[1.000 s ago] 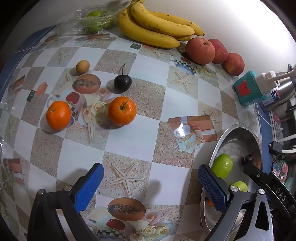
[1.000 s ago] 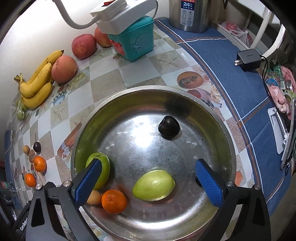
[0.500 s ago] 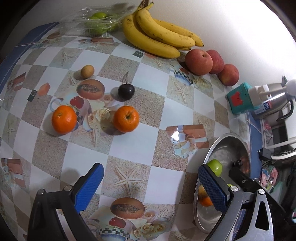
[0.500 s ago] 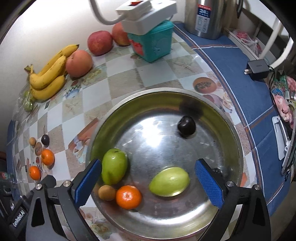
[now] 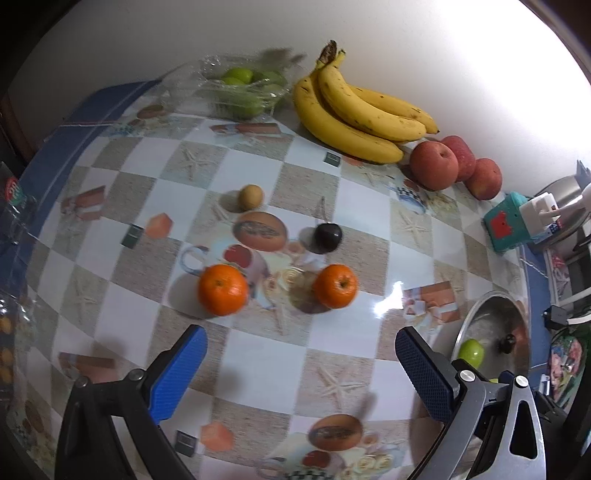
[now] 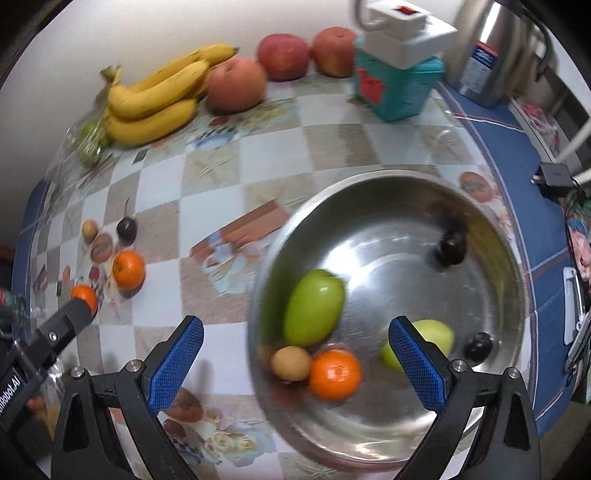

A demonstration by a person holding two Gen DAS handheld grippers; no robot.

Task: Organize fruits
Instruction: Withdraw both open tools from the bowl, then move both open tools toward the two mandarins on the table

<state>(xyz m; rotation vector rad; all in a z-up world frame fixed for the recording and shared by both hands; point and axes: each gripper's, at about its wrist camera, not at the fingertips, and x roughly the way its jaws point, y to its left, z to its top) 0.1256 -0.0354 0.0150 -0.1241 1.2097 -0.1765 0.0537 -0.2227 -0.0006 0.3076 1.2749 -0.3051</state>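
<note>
My left gripper (image 5: pixel 301 373) hangs open and empty above the checked tablecloth. Beyond it lie two oranges (image 5: pixel 222 289) (image 5: pixel 335 285), a dark plum (image 5: pixel 327 237) and a small brown fruit (image 5: pixel 250 196). My right gripper (image 6: pixel 295 365) is open and empty over the near left rim of the steel bowl (image 6: pixel 491 236). Inside the bowl sit a green apple (image 6: pixel 314 306), a second green fruit (image 6: pixel 439 334), an orange (image 6: pixel 335 374), a small brown fruit (image 6: pixel 290 363) and two dark plums (image 6: pixel 450 246) (image 6: pixel 478 345).
Bananas (image 5: pixel 354 114), three red apples (image 5: pixel 436 166) and a clear bag of green fruit (image 5: pixel 243 88) line the wall. A teal box (image 6: pixel 397 85) under a white power strip (image 6: pixel 406 33), a steel kettle (image 6: pixel 491 55) and a charger (image 6: pixel 554 177) stand behind and right of the bowl.
Both grippers have drawn back and swung left. The bowl has slid to the right in both views, and more of the table and its loose fruit shows. Both stay open.
</note>
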